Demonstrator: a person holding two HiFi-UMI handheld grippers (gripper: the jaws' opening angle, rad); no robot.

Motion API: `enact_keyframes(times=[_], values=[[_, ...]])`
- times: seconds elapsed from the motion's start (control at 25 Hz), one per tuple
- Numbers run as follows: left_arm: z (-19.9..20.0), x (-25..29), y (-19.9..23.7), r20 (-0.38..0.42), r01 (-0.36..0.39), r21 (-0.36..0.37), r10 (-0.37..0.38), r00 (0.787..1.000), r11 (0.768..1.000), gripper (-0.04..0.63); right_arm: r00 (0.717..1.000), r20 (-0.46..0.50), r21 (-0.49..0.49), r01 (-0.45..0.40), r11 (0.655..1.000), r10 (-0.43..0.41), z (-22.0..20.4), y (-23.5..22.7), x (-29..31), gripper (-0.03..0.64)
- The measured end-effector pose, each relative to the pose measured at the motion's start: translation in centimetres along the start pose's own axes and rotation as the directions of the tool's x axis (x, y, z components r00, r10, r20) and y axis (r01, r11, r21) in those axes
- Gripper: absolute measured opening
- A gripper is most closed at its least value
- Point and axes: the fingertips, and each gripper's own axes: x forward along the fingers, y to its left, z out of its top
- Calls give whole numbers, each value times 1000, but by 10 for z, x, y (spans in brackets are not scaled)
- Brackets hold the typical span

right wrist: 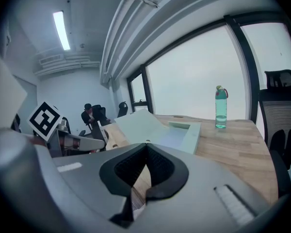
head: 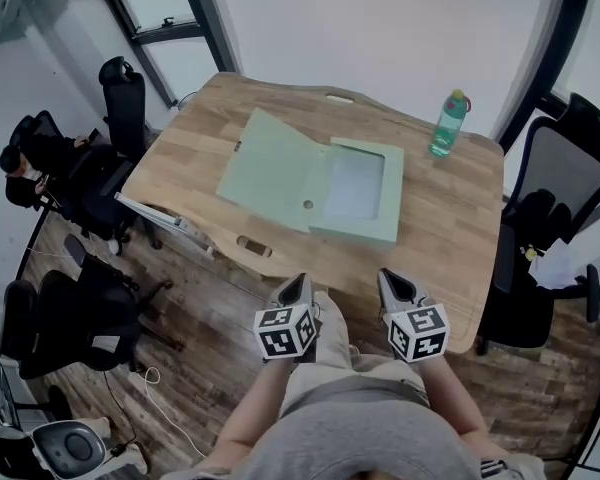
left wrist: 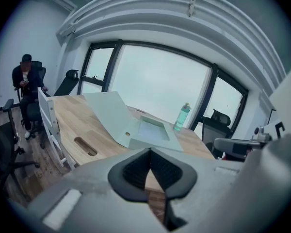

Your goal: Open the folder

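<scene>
Holds left tool [head: 298, 286] and right tool [head: 392, 282] side by side just short of the wooden tabletop's [head: 450, 208] near edge, each pressed together on nothing. Keeps both apart from the pale green box folder [head: 280, 163], lying open mid-tabletop with its cover tilted up toward the left. Beyond, near the far right corner, an upright green water bottle [head: 447, 125].

We read no words, numbers or brand names anywhere. The only printed signs are black-and-white square markers [head: 285, 330] on the cubes of the left tool [head: 299, 284] and the right tool [head: 391, 279], near six o'clock in the head view. They are coded patterns, not letters. Any print on the bottle [head: 448, 123], at one o'clock on the counter [head: 460, 193], is too small to tell.
</scene>
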Motion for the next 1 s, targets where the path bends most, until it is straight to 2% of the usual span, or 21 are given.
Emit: enact_keyframes(times=[0.48, 1.0], values=[[-3, -6, -17, -9, 63, 4, -63, 998, 998, 5, 1000, 6, 5, -20, 1000, 20, -2, 9, -8, -2], [2, -7, -18, -5, 76, 8, -76, 997, 997, 5, 1000, 5, -13, -29, 999, 29, 2, 11, -5, -3]])
